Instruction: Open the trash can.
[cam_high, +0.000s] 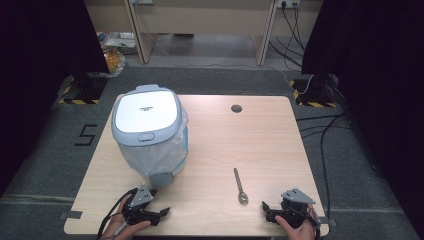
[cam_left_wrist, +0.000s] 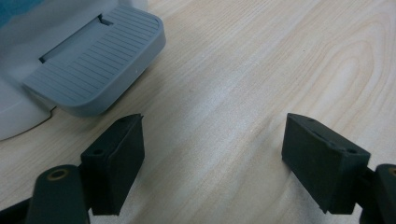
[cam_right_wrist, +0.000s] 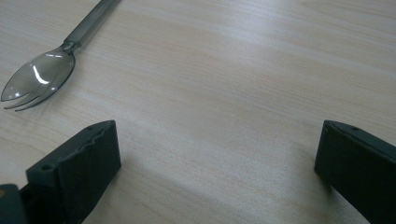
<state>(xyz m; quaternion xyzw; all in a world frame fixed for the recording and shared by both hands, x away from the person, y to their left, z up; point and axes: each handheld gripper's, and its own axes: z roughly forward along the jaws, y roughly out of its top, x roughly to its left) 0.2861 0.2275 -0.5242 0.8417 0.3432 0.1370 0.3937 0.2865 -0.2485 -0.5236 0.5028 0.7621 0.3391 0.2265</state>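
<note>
Grey plastic makes up the pedal bin (cam_high: 149, 135) that stands on the left half of the desk (cam_high: 260, 150), its lid down and a clear liner bag bulging below the rim. Its foot pedal (cam_left_wrist: 93, 65) faces the person, just ahead of the left hand-held gripper (cam_high: 162, 212), whose jaws stand wide apart with nothing but bare wood between them. The right hand-held gripper (cam_high: 266, 209) rests near the front right corner of the desk, jaws likewise spread wide and holding nothing. A dark translucent spork (cam_high: 240, 186) lies flat between the two, head toward the person, just ahead and to the left of the right gripper and clear of its jaws; the right gripper view shows its tines (cam_right_wrist: 18, 100) apart from the nearer jaw. As things lie, the work looks barely begun: the spork is untouched and the lid is closed. Picking up the spork, opening the bin, probably by the pedal, and dropping the spork in would all seem to remain.
</note>
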